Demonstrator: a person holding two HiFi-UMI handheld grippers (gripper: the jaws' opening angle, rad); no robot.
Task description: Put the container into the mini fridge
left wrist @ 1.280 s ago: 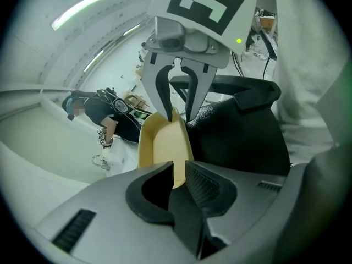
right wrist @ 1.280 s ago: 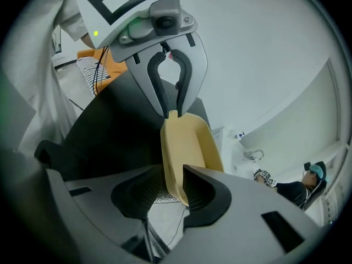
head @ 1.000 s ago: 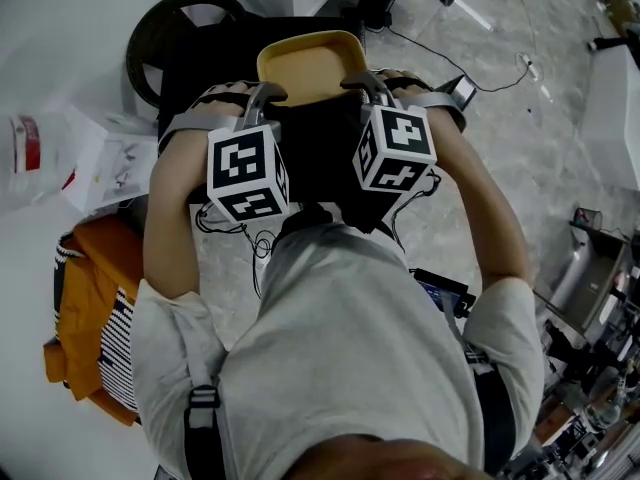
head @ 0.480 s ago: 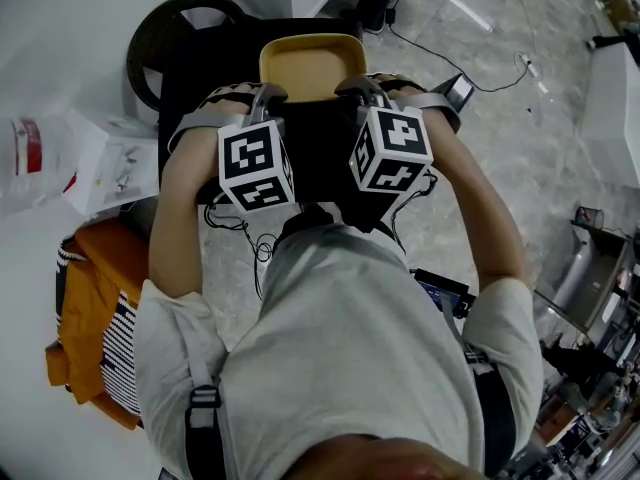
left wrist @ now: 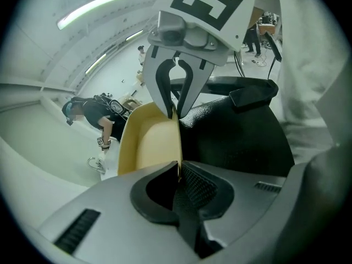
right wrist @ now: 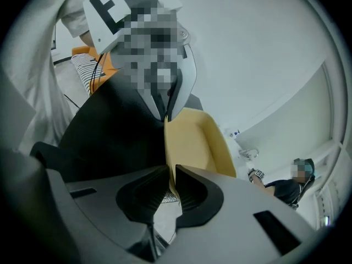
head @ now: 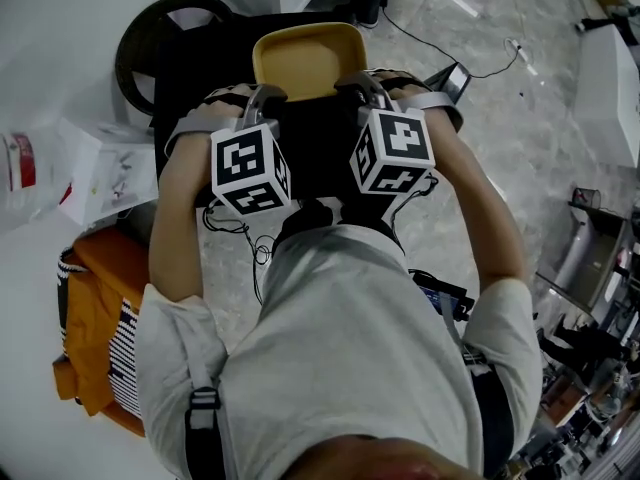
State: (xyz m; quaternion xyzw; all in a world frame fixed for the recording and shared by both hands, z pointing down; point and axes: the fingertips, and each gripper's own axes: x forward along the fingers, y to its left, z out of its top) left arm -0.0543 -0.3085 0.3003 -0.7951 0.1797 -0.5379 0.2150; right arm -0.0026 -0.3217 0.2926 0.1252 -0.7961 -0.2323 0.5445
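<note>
A shallow yellow container (head: 300, 60) rests atop a black box-shaped unit (head: 322, 148) in front of me; whether that is the mini fridge I cannot tell. My left gripper (head: 262, 103) is at the container's near left rim, my right gripper (head: 356, 90) at its near right rim. In the left gripper view the thin yellow wall (left wrist: 148, 142) runs between the pads, and the left gripper (left wrist: 177, 172) has just been closing onto it. In the right gripper view the right gripper (right wrist: 169, 183) pinches the yellow rim (right wrist: 195, 142), having closed on it a moment earlier.
A black ring-shaped wheel (head: 150, 38) lies at the upper left. A white bag with cartons (head: 95, 163) and orange and striped cloth (head: 95, 308) sit on the left. Cables (head: 450, 43) trail across the stone floor. Another person (left wrist: 93, 111) crouches farther off.
Both grippers stay at the container's near rim. The left gripper's marker cube has shifted slightly left and down since half a second ago. The container has kept its place.
</note>
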